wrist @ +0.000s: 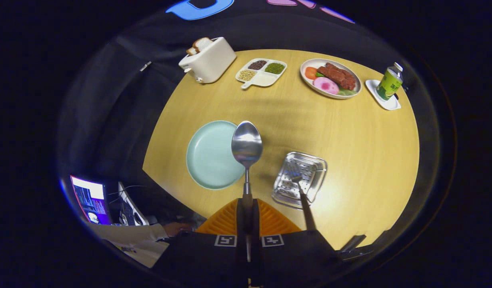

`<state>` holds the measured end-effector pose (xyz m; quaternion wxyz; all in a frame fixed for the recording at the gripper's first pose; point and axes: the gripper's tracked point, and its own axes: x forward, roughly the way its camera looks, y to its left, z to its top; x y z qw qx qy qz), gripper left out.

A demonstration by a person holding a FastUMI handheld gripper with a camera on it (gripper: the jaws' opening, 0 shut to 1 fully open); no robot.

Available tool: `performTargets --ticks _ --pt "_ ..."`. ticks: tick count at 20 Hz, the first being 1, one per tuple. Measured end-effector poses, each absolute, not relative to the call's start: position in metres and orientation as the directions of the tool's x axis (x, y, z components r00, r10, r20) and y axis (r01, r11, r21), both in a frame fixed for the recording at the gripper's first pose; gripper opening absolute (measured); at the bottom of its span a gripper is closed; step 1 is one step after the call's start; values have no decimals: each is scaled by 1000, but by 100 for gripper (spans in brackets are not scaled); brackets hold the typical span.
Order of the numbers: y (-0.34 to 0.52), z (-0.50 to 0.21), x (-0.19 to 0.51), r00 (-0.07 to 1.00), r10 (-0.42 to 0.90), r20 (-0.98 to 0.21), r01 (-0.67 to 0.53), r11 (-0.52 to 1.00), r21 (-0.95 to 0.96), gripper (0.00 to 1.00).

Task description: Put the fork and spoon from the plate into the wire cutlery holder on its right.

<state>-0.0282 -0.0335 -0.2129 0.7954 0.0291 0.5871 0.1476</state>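
A round wooden table [350, 160] stands in a dark booth. The gripper [247, 208] has its fingers pressed on the handle of a shiny metal spoon [247, 146], bowl up above the pale green plate [212, 156]. The fork [304, 200] stands in the wire cutlery holder [300, 180], right of the plate. Farther away are a white toaster [208, 60], a divided tray [262, 72] and a food plate [330, 78].

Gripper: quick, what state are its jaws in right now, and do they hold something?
Gripper: jaws closed on the handle of the spoon, which is lifted above the table, its bowl over the edge of the plate.
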Motion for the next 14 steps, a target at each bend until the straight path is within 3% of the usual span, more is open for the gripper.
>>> performTargets --ticks 4,8,14 --pt "-82 -216 -44 156 197 -968 -177 970 168 8" --pt "-89 -221 -55 21 212 -977 -136 969 207 8" --pt "-84 -230 -46 -92 211 -973 -84 972 219 8"
